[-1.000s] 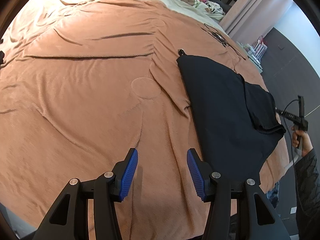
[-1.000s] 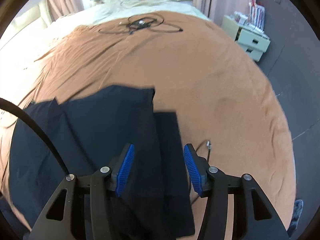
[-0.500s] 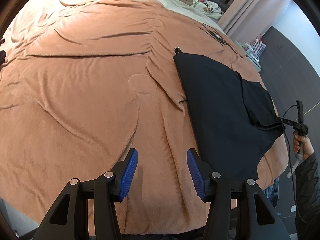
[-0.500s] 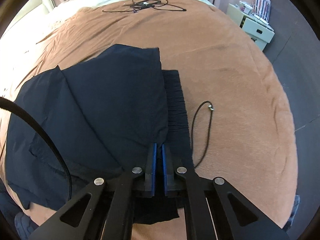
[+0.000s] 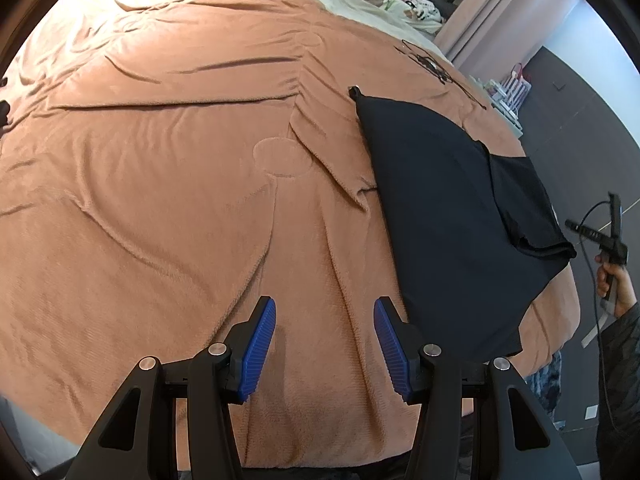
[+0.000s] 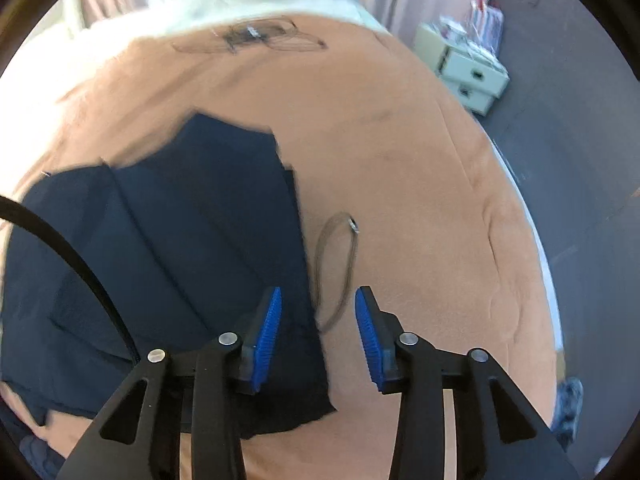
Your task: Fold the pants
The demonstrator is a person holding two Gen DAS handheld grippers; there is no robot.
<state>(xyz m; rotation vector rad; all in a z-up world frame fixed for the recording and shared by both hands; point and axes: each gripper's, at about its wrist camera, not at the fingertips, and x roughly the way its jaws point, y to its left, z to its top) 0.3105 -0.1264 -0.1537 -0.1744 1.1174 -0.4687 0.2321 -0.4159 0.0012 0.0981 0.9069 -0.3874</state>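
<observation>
The left wrist view alone shows the right gripper (image 5: pixel 576 227) from outside, beside the folded edge of the pants (image 5: pixel 448 216); the right wrist view alone shows a thin cord loop (image 6: pixel 336 272) lying just beside them. The pants are dark, smooth fabric folded into overlapping layers on a ribbed, wrinkled brown blanket (image 5: pixel 160 200). The left gripper (image 5: pixel 323 344) is spread over bare blanket, holding nothing; the right gripper (image 6: pixel 318 332) is spread above the pants' edge, its 2 blue ridged pads (image 6: pixel 268 336) empty.
</observation>
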